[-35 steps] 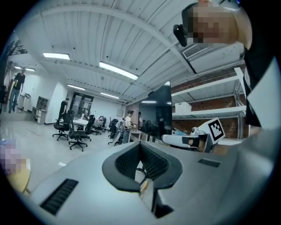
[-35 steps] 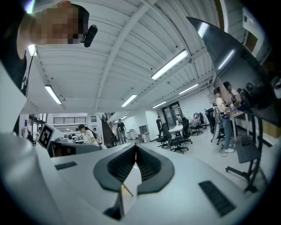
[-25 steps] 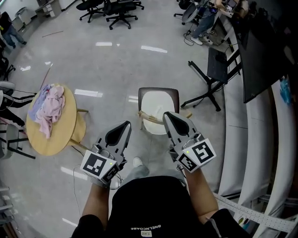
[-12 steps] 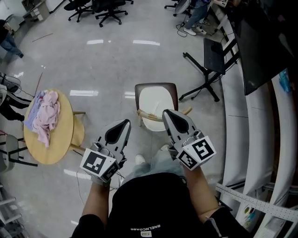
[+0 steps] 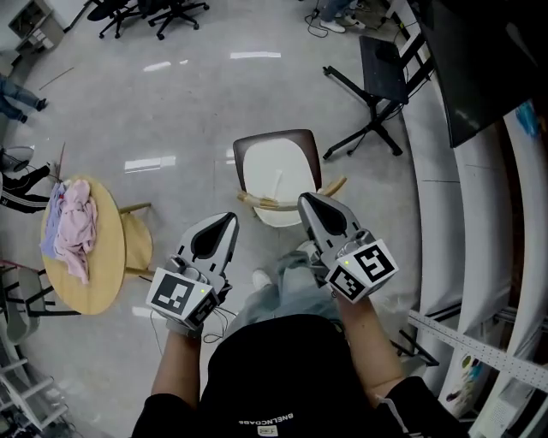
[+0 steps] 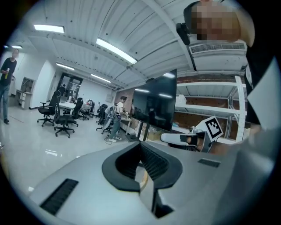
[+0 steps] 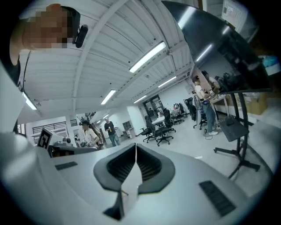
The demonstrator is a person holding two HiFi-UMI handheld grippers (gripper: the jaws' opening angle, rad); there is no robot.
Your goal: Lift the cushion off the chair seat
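I'm counting two grippers: a left gripper (image 5: pixel 228 220) and a right gripper (image 5: pixel 306 199). Just ahead of the jaws I'm seeing one chair (image 5: pixel 276 139) bearing one cushion (image 5: pixel 274 175). Well left of the left jaws I'm making out one table (image 5: pixel 103 274) carrying one heap of clothes (image 5: pixel 73 222). Beyond the right jaws I'm seeing one black stand (image 5: pixel 373 128), and far ahead at least two office chairs (image 5: pixel 175 8).

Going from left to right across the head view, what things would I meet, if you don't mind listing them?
Table → left gripper → cushion → stand
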